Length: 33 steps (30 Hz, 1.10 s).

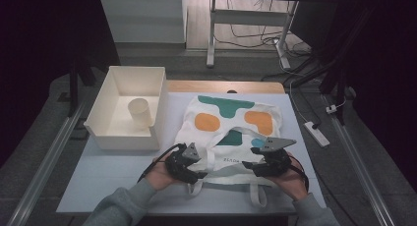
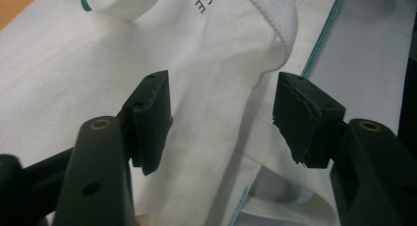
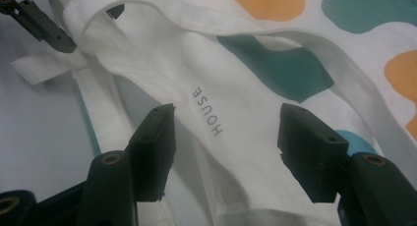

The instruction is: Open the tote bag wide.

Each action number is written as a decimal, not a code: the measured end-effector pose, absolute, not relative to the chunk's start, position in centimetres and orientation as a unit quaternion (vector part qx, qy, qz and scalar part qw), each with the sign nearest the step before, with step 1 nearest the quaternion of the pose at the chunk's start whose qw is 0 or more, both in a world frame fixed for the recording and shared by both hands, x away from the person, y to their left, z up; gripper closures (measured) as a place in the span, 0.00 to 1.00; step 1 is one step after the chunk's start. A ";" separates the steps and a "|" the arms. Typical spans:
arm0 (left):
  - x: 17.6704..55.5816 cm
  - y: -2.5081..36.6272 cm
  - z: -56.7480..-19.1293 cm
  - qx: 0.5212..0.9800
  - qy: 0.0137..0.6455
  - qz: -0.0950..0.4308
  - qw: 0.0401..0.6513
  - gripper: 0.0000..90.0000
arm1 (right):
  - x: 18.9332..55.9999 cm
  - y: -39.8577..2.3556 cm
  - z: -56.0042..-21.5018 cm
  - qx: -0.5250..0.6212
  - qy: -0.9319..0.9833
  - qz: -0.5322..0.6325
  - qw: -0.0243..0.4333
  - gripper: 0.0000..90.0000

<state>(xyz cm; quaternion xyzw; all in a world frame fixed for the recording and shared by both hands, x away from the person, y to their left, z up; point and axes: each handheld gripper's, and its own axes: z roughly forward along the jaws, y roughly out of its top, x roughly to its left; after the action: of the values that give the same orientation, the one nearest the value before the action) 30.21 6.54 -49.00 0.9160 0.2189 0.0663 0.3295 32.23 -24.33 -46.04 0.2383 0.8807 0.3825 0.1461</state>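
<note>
Spreading across my worktop (image 1: 113, 182) lies the tote bag (image 1: 231, 132), its open end nearest me, with the white bin (image 1: 129, 108) off to its left. I reckon I'm at the gripping step. Left tongs (image 2: 221, 118) gape over a bag fold; right tongs (image 3: 223, 152) straddle the printed lettering (image 3: 206, 110), holding nothing. Next: lower, pinch cloth.
</note>
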 end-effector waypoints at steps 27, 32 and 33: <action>30.6 7.2 -49.0 0.905 0.239 0.084 0.341 0.94 | 32.7 -24.0 -47.7 0.235 0.908 0.326 0.120 0.61; 30.6 7.2 -49.0 0.904 0.239 0.082 0.344 0.94 | 32.8 -23.5 -48.4 0.225 0.919 0.305 0.108 0.81; 30.6 7.2 -49.0 0.904 0.239 0.083 0.343 0.94 | 32.7 -23.5 -48.4 0.223 0.920 0.306 0.104 0.87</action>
<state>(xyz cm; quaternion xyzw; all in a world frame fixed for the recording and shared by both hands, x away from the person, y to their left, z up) 30.62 7.17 -48.96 0.9044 0.2394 0.0835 0.3431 32.74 -23.46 -48.43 0.2231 0.9196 0.3060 0.1042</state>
